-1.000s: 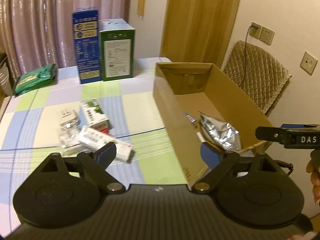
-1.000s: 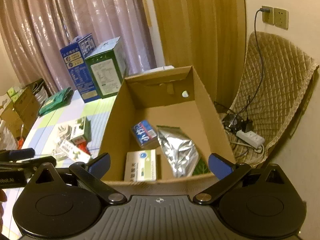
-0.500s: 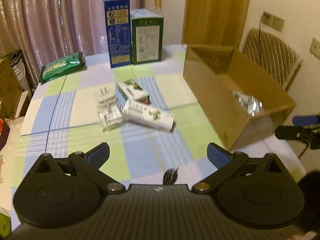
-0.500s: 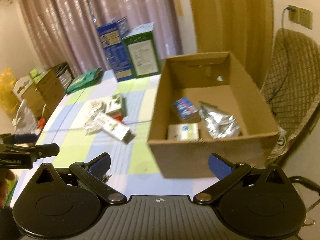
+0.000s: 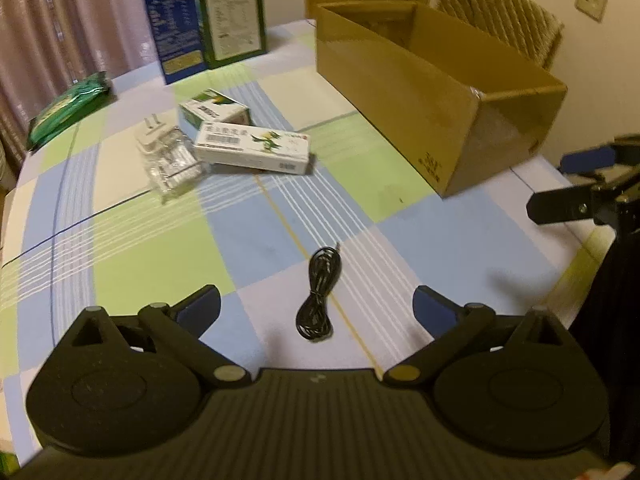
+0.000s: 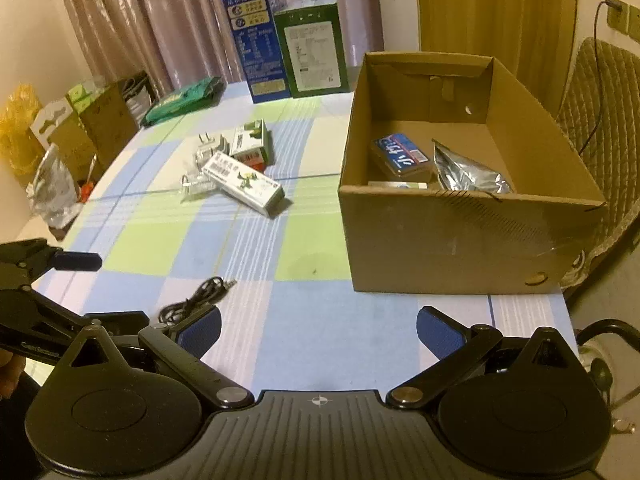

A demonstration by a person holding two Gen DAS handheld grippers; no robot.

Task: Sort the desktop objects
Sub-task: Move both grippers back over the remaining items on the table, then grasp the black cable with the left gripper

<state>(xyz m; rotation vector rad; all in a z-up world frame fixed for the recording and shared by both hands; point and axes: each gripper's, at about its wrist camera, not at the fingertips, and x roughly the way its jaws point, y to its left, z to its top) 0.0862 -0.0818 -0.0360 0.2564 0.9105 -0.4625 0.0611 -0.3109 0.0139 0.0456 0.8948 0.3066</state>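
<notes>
A coiled black cable (image 5: 319, 294) lies on the checked tablecloth just ahead of my open, empty left gripper (image 5: 317, 307); it also shows in the right wrist view (image 6: 196, 300). Farther off lie a long white medicine box (image 5: 253, 148), a green-white box (image 5: 212, 110) and a white plug with a clear packet (image 5: 166, 156). An open cardboard box (image 6: 472, 236) stands at the right and holds a blue packet (image 6: 400, 156), a silver foil bag (image 6: 468, 172) and a white box. My right gripper (image 6: 319, 330) is open and empty near the table's front edge.
Two tall cartons, blue (image 6: 256, 40) and green (image 6: 314, 50), stand at the table's far edge beside a green pouch (image 6: 184, 98). A quilted chair (image 6: 600, 120) is right of the table. Boxes and bags (image 6: 60, 140) sit on the floor at the left.
Both grippers have pulled back from the cardboard box toward the table's near edge. The left gripper has dropped lower, and the black cable now lies between its fingers' line of view.
</notes>
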